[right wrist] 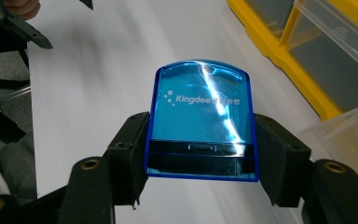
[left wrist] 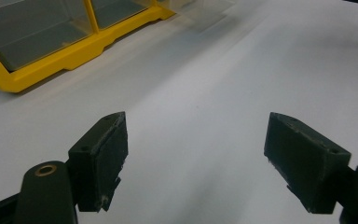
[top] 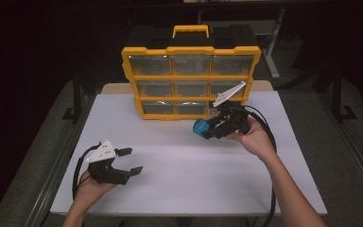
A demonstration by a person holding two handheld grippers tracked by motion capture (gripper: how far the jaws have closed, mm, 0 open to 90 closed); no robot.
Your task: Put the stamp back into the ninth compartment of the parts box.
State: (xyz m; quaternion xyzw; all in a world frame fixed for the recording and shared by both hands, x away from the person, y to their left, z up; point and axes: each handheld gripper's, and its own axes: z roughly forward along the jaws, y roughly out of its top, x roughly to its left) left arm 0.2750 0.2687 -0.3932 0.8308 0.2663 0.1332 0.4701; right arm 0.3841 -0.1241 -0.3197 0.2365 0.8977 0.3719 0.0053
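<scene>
Right gripper (right wrist: 200,163) fingers (right wrist: 130,154) clamped on both sides of a blue translucent case (right wrist: 200,121) marked Kingdee, held above the white tabletop (top: 179,156), just in front of the yellow drawer organizer (top: 189,80). One clear drawer (right wrist: 345,135) at its lower right is pulled out, beside the case. Left gripper (top: 133,161) fingers (left wrist: 102,158) spread wide, nothing between them, low over the tabletop's near left, well apart from the case.
</scene>
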